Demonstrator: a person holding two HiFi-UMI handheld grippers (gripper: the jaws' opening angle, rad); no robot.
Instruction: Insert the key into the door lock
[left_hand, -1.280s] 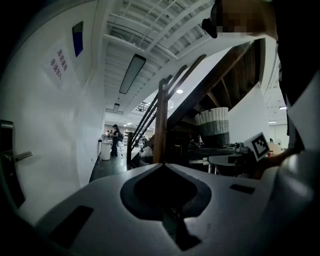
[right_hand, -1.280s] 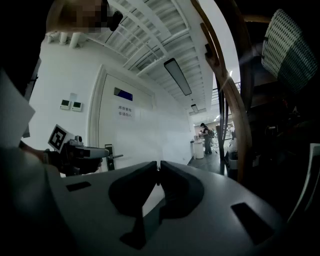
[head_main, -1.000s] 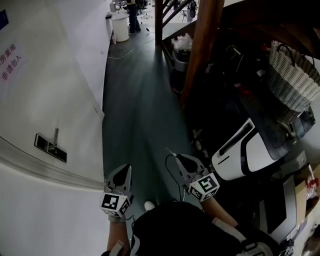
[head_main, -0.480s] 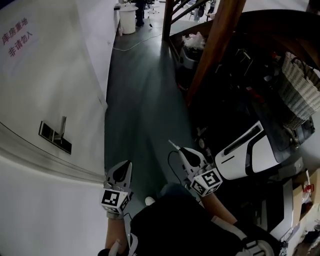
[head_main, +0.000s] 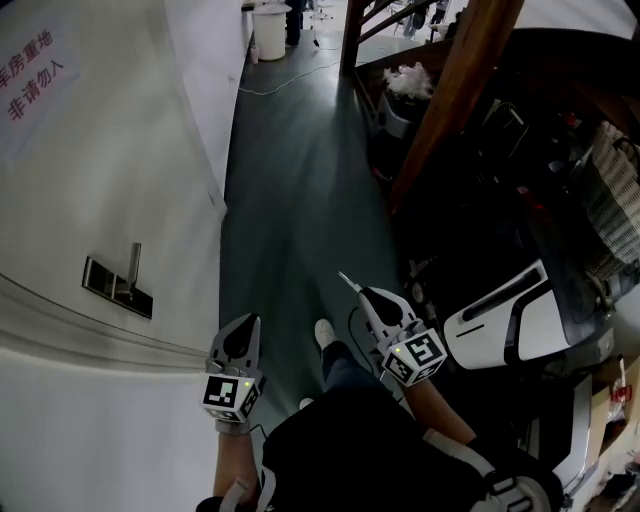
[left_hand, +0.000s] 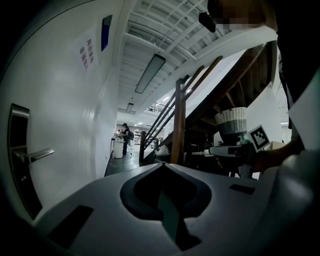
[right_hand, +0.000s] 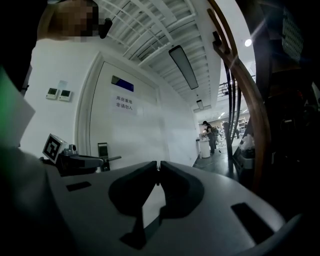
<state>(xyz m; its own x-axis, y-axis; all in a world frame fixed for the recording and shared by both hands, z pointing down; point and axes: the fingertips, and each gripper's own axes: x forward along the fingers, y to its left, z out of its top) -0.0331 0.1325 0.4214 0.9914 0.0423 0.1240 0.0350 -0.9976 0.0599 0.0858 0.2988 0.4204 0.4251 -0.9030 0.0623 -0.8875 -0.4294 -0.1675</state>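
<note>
The white door (head_main: 90, 180) fills the left of the head view, with a dark lock plate and lever handle (head_main: 118, 285) on it. The same lock (right_hand: 103, 150) shows small in the right gripper view, and its handle (left_hand: 37, 154) at the left edge of the left gripper view. My right gripper (head_main: 362, 292) is shut on the key (head_main: 347, 281), whose thin pale tip sticks out ahead of the jaws. It is well right of the lock, over the floor. My left gripper (head_main: 250, 318) is shut with nothing in it, close to the door's base.
A brown wooden stair post (head_main: 450, 100) rises on the right, with a white scooter (head_main: 505, 315) and a wicker basket (head_main: 615, 210) beyond it. A white bin (head_main: 270, 32) and a person stand at the corridor's far end. The person's shoe (head_main: 325, 332) lies between the grippers.
The view has swung so the door lock sits a little further right and lower. A shoe has stepped forward between the grippers. Both grippers stay shut.
</note>
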